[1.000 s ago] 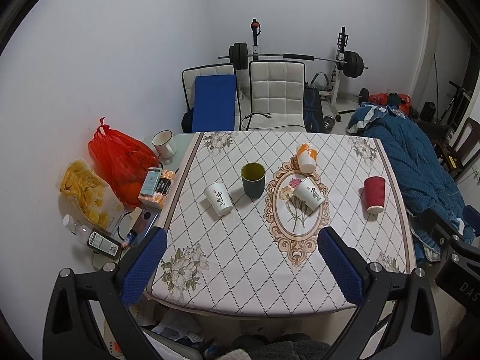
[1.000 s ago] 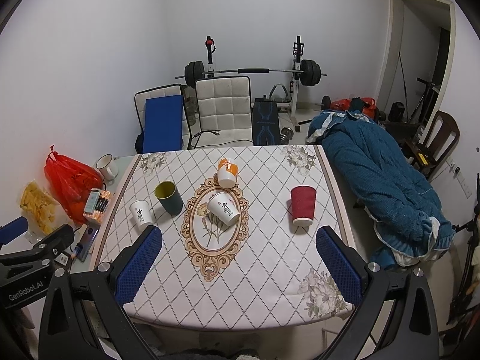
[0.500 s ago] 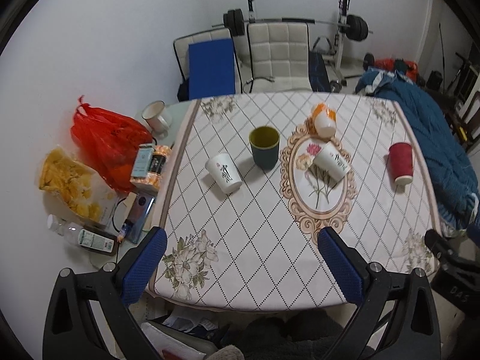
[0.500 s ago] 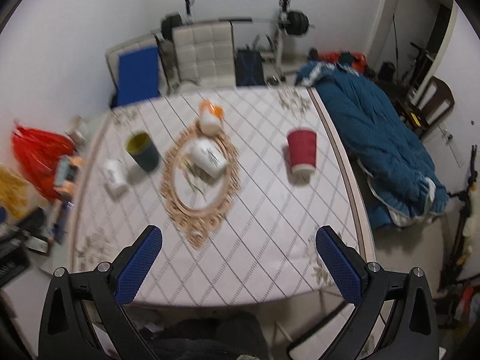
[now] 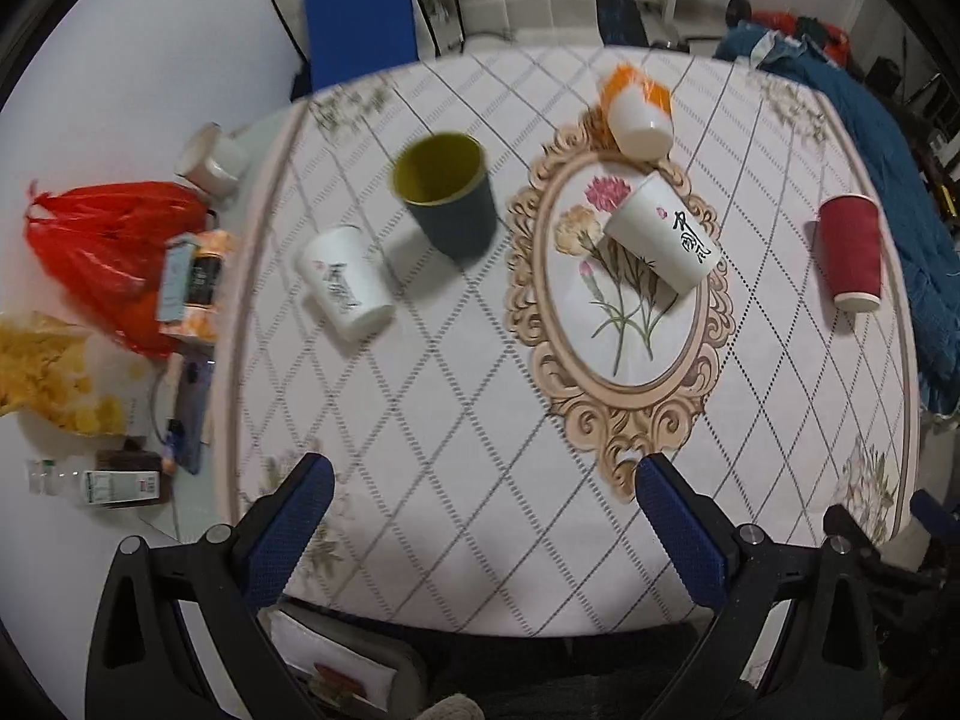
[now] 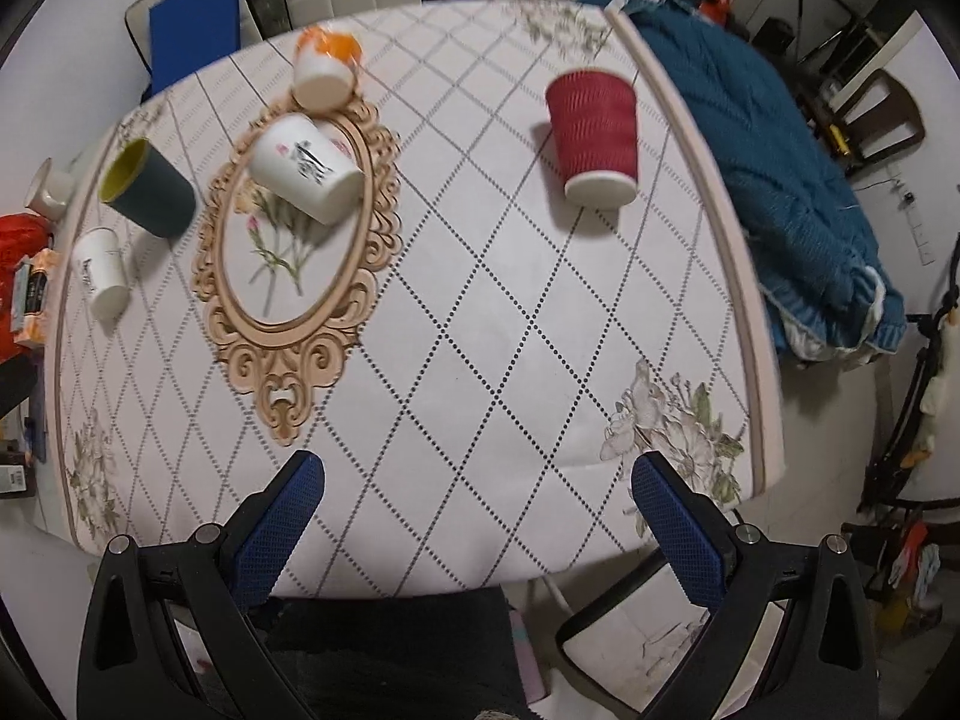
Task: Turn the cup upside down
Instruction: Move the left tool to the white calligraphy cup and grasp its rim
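Hovering above the table (image 6: 480,300) with left gripper (image 5: 480,531) and right gripper (image 6: 477,525) spread wide, holding nothing; green cup (image 5: 447,201) standing upright between white cup (image 5: 345,282) and lettered cup (image 5: 663,237), red cup (image 6: 594,135) well apart.

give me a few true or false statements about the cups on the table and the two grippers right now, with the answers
1. The dark green cup stands mouth up. True.
2. The red cup stands mouth up. False: it is upside down, its white base on top.
3. The left gripper is shut on a cup. False: its fingers are wide apart and hold nothing.
4. One white printed cup sits on the flower medallion of the tablecloth. True.
5. The right gripper is open and empty. True.
6. The orange-and-white cup stands at the near table edge. False: it is at the far end of the medallion.
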Demonstrator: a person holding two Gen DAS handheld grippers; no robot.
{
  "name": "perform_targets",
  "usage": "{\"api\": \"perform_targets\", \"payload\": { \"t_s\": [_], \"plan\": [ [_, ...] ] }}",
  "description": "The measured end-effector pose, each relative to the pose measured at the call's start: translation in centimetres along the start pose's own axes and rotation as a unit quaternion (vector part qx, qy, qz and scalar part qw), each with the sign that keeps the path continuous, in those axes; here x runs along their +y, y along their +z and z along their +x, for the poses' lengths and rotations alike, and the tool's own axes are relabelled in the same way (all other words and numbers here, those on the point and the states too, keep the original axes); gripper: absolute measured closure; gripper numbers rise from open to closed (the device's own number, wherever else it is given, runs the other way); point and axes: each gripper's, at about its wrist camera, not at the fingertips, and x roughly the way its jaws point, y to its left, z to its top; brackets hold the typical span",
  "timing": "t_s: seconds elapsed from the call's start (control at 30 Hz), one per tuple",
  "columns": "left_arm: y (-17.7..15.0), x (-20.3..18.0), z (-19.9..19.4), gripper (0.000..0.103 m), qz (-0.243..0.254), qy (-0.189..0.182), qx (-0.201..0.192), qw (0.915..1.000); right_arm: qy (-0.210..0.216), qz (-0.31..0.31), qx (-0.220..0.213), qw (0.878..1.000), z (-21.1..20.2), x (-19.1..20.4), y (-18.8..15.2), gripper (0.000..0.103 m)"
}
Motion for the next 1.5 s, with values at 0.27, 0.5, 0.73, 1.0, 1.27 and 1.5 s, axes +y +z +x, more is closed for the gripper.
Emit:
{"api": "perform_targets", "payload": {
  "t_s": [0.27, 0.5, 0.73, 1.0, 1.27, 1.5],
  "plan": [
    [6.4, -4.7, 6.5, 0.000, -0.018, -0.032, 0.091, 0.9952, 0.000, -0.009, 0.054, 0.999, 5.8, -3.1, 4.3, 0.000],
    [11.5, -7.3, 10.3, 0.006, -0.091, -0.117, 0.164, 0.9753, -0.002, -0.016, 0.072, 0.997, 8.9, -4.7, 7.8, 0.000],
    [15.2, -8.6, 12.7, 0.006, -0.142, -0.155, 0.186, 0.9596, 0.004, -0.014, 0.085, 0.996, 10.7, -5.7, 10.4, 0.000],
    [16.8, -10.2, 16.3, 0.006, -0.144, -0.140, 0.204, 0.9583, 0.011, -0.007, 0.096, 0.995, 12.1, -5.8, 11.6, 0.000],
    [17.2, -11.7, 18.2, 0.038, -0.114, -0.123, 0.203, 0.9648, 0.012, -0.006, 0.105, 0.994, 13.3, -6.1, 13.1, 0.000],
    [17.5, -12.1, 18.0, 0.041, -0.070, -0.085, 0.163, 0.9804, 0.009, -0.003, 0.102, 0.995, 13.6, -6.2, 13.5, 0.000]
  ]
}}
